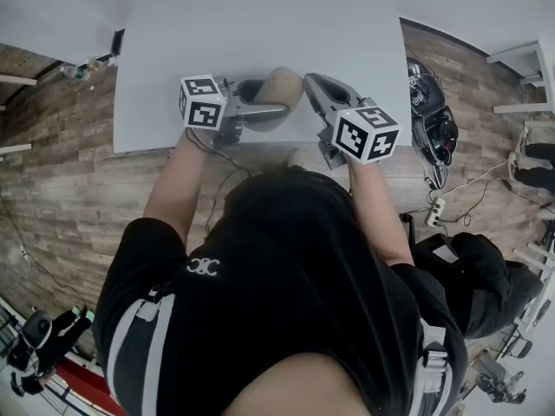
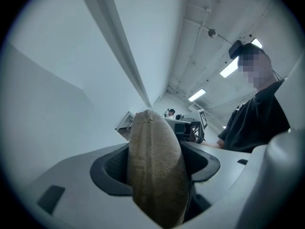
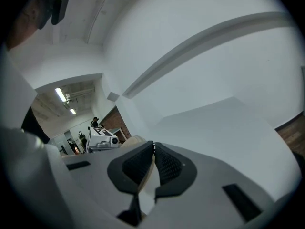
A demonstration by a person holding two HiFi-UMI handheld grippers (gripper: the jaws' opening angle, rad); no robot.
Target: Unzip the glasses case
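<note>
A person in a black shirt (image 1: 286, 276), seen from overhead, stands at the near edge of a white table (image 1: 260, 24) and holds a gripper in each hand above that edge.

The tan fabric glasses case (image 1: 282, 89) is over the table's near edge, about midway along it, held between the two grippers. I cannot tell whether it touches the tabletop.

The left gripper (image 1: 264, 102) reaches in along the table's near edge. Its own view shows its jaws standing wide and clamped on the case (image 2: 155, 175), one dark pad pressed against each broad side, with the case's seam running up the middle between them.

The right gripper (image 1: 310, 83) meets the case's other end over the same edge. In its own view the jaws (image 3: 153, 149) are pinched almost together on a thin tan sliver of the case (image 3: 132, 140); I cannot tell whether that sliver is the zipper pull.

Beyond the table's right end, dark bags (image 1: 431, 115) lie on the wooden floor (image 1: 69, 189).
</note>
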